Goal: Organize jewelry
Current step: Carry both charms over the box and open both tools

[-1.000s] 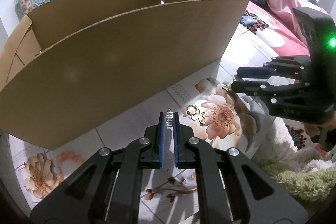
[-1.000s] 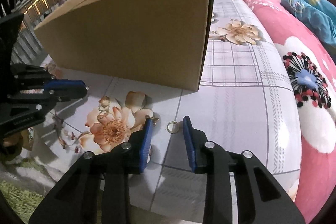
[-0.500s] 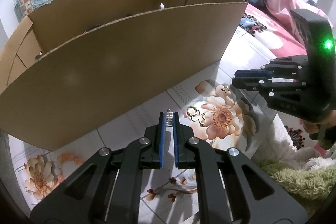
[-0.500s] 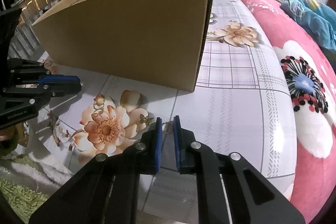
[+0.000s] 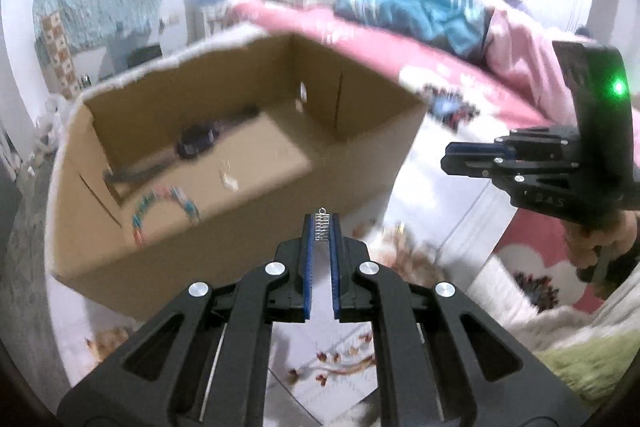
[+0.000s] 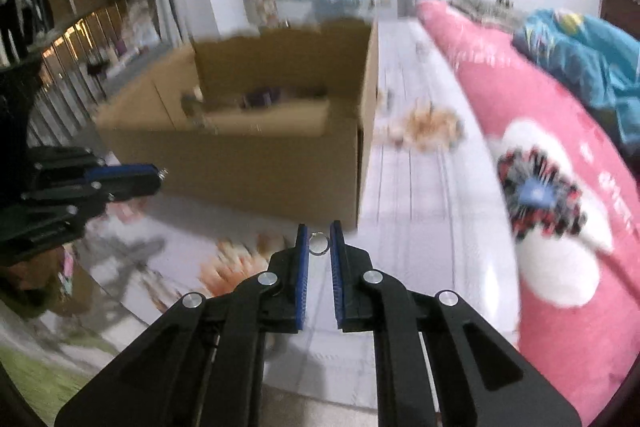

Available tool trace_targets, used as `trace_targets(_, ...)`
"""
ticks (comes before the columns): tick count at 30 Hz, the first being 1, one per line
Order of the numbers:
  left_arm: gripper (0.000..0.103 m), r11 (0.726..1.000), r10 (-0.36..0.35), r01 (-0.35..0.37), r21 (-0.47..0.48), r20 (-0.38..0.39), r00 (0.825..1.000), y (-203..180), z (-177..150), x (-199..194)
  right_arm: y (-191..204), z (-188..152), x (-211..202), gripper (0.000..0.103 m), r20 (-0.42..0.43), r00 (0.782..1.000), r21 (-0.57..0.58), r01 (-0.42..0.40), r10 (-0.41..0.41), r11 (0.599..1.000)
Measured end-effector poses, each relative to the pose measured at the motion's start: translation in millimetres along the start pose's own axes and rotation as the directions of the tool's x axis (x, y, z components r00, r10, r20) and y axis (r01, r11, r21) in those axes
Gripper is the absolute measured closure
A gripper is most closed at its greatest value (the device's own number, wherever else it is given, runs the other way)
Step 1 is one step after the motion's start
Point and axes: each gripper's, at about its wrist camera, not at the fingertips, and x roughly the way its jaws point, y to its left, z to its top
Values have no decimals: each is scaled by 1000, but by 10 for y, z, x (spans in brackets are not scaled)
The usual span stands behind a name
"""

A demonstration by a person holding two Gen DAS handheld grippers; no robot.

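Step in hand, by my reading: transfer of two picked pieces to the cardboard box (image 5: 224, 163).

Left gripper (image 5: 321, 227): jaws drawn together and clamped on a small silver comb-shaped charm (image 5: 322, 229), which stands upright between the blue pads with its loop clear of the tips. Right gripper (image 6: 319, 242): jaws likewise closed on a thin metal ring (image 6: 319, 243), gripped edge to edge near the tips. Both tools are off the floral bedsheet (image 6: 420, 211) and angled down toward the box, the left one to the left of the right one, the two well apart.

The box sits on the sheet, open at the top, beyond both tools. Inside it lie a dark watch (image 5: 196, 143), a coloured bead bracelet (image 5: 164, 205) near the front wall and a small pale piece (image 5: 229, 181) — detail is blurred. More gold-coloured pieces appear to remain on the sheet near the front of the box, too smeared to identify.

Next move, as judged: carry each tool over the near wall, lower it inside, then part the jaws. The pieces are slight — a loose grip or a knock on the rim could drop them outside.
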Motion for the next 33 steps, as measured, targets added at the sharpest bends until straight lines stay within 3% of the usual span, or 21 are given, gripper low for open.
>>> trace_targets(5,97,999,33,-33,-11,53,998,180,325,-127,73,369,-63,92,108,991,-8,-74,74,997)
trace_targets(9,97,997,67,-66,-44,19,998,372,552,47,125,661,192,92,112,988,1,-109,108,994)
trace_targets(14,97,986,66,-74,-147,-54,996,711,800,413,213,902,603,92,46,996,14,-82,81,997)
trace_targets(18,97,979,68,-85,-185,-96,993,831,921,668,221,1055,860,92,11,1000,22,4,-4,1000)
trace_targets(22,96,973,81,-107,-204,-130,988,894,997,853,220,1106,953,92,1,997,29,72,-72,997)
trace_targets(26,95,967,98,-129,-219,-144,985,888,997,922,164,1128,972,90,5,998,45,69,-69,997)
trace_targets(29,86,961,117,-149,-233,-148,982,902,973,918,154,1117,940,83,17,997,50,70,-71,996)
trace_targets(33,78,956,154,-180,-232,-128,980,899,969,822,131,1117,875,80,37,997,64,72,-74,995)
